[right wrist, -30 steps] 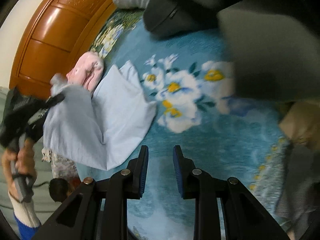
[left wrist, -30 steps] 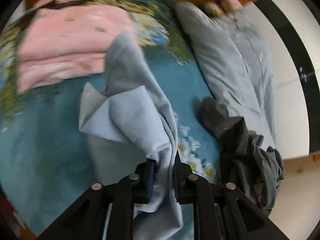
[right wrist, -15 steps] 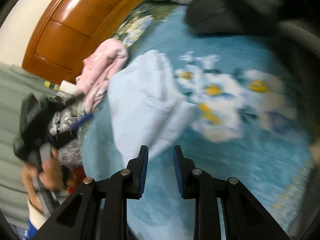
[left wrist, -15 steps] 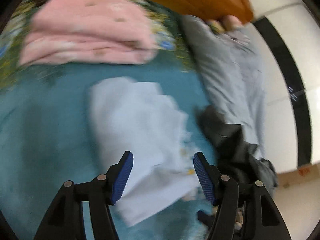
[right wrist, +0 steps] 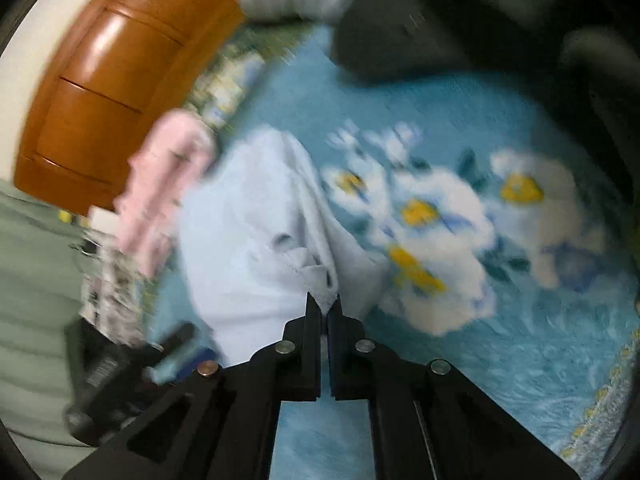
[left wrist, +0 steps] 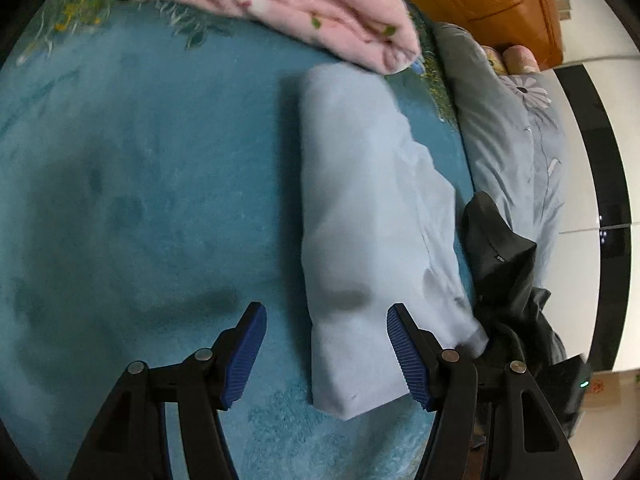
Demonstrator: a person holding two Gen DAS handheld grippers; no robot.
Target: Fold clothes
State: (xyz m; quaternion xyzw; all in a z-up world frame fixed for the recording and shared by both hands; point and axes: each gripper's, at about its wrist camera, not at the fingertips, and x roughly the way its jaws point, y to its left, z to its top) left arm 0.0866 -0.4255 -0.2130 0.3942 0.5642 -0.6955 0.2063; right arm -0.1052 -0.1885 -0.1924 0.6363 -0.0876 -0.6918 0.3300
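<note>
The right tool (right wrist: 325,307) is pinching a near edge of the partly folded pale blue garment (left wrist: 368,216) lying on the teal floral blanket (left wrist: 140,184), the left tool (left wrist: 326,354) is hovering open, and dark clothes (left wrist: 508,280) at 3 o'clock are awaiting folding.

Your left gripper (left wrist: 324,354) has black arms with ribbed blue pads (left wrist: 245,354); your right gripper (right wrist: 325,308) is black too. The garment (left wrist: 368,220) you are folding is plain pale blue. It lies on a teal blanket (left wrist: 140,180) printed with white flowers (right wrist: 432,240) that have yellow centres. The folded cloth (left wrist: 304,4) beyond it is pink with small red and green specks. Beside it, a grey quilt (left wrist: 516,148) carries a lilac daisy, and a dark charcoal garment (left wrist: 504,264) lies bunched. The headboard (right wrist: 92,92) is glossy orange-brown wood.
</note>
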